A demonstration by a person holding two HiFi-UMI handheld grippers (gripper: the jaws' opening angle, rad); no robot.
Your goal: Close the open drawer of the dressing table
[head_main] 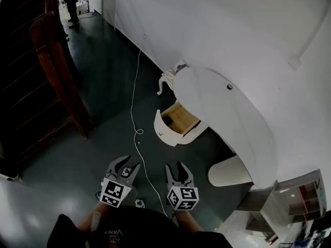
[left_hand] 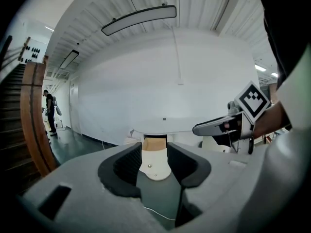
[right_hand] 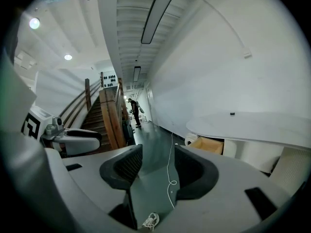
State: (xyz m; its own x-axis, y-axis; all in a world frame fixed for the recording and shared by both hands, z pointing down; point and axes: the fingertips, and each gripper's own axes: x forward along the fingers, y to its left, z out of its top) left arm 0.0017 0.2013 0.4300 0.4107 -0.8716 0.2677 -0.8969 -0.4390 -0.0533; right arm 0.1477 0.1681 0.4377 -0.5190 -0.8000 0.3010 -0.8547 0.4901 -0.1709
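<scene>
Left gripper [head_main: 126, 165] and right gripper [head_main: 174, 168] — agape, empty — face the drawer [head_main: 173, 125] at one o'clock; an off-centre shove could jam it.

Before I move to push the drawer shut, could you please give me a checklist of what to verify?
1. Drawer open, pulled out of the dressing table: ok.
2. Left gripper fingers apart, nothing held: ok.
3. Right gripper fingers apart, nothing held: ok.
4. Drawer front centred between the left fingers: ok.
5. Grippers touching the drawer: not ok, both are short of it.
6. White cable clear of the path: cannot tell.
</scene>
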